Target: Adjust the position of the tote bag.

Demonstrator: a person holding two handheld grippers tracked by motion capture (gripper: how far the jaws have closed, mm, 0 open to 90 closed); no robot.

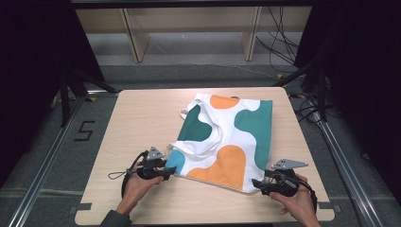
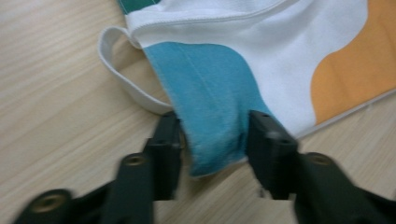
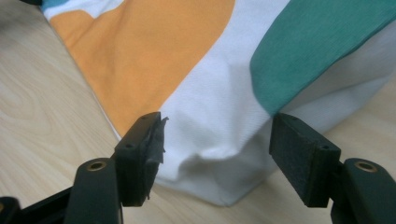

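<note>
1. A white cloth tote bag printed with orange, dark green and light blue blobs (image 1: 227,139) lies flat on the pale wooden table (image 1: 142,118), turned at an angle, its mouth towards the table's left and its bottom edge towards the right
2. Two white fabric handles (image 1: 189,113) spill from the mouth onto the bare wood; in the left gripper view one handle loop (image 2: 116,74) curves beside the bag's light blue corner
3. The left gripper (image 1: 168,173), held in the person's left hand (image 1: 137,185), sits at the bag's near left corner; in the left gripper view (image 2: 212,144) its black jaws stand on either side of the blue corner, which is bunched between them, and the pads appear to touch the cloth on both sides
4. The right gripper (image 1: 257,183), in the person's right hand (image 1: 298,201), is at the bag's near right corner
5. In the right gripper view (image 3: 217,149) its jaws are wide apart around the white corner, which lies puckered on the table; the left pad is just at the cloth, while the right pad stands clear of it, so nothing is clamped
</note>
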